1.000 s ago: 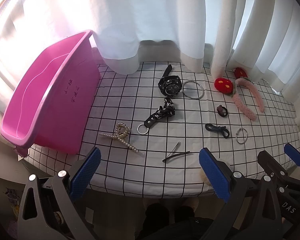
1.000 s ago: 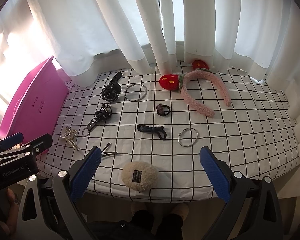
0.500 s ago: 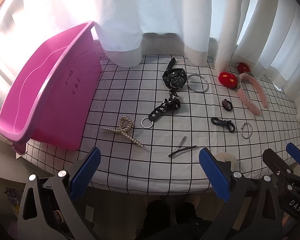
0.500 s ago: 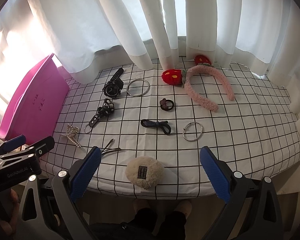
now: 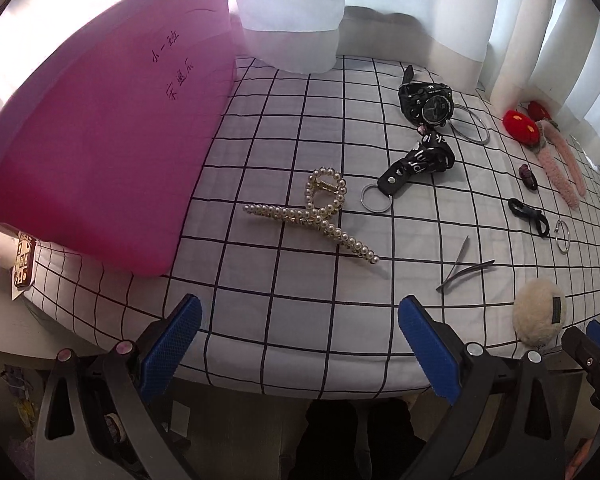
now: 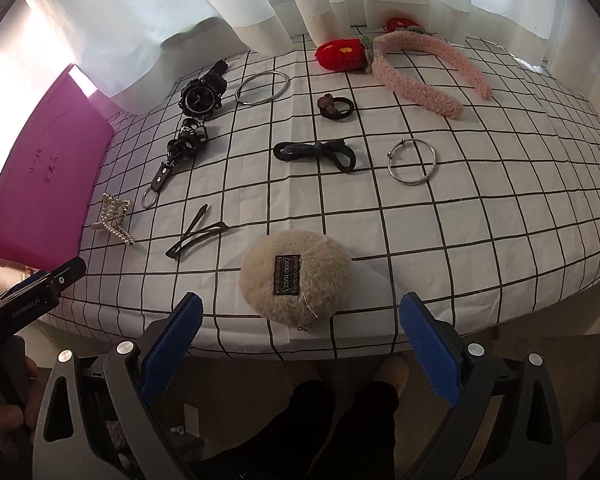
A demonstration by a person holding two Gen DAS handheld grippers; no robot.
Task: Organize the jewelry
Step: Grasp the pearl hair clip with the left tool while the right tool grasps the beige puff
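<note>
Both tongs wide open, gripping nothing: left gripper (image 5: 300, 328) hovering off the near edge of the checked tablecloth (image 5: 284, 128), right gripper (image 6: 300, 328) likewise, just short of the fluffy pouch (image 6: 294, 278).

Far left, pink plastic bin (image 5: 100, 152), smooth and rigid, resting on the cloth. Just beside it, pearl hair claw (image 5: 320, 212): beaded, hard, probably light and slippery; best pinched across the looped hinge. Next, black strap keyring (image 5: 412, 168), floppy, easy by the strap. Behind it, chunky black watch (image 5: 426, 104), touching a thin steel bangle (image 6: 262, 87). Flat dark hair clips (image 6: 196, 232) near the front, thin, likely tricky to lift off cloth. Pouch soft, squashy, forgiving. Black hair ties (image 6: 316, 152), knotted tie (image 6: 334, 105), silver bracelet (image 6: 412, 162), then fuzzy pink headband (image 6: 424, 72) with red strawberries far right.
</note>
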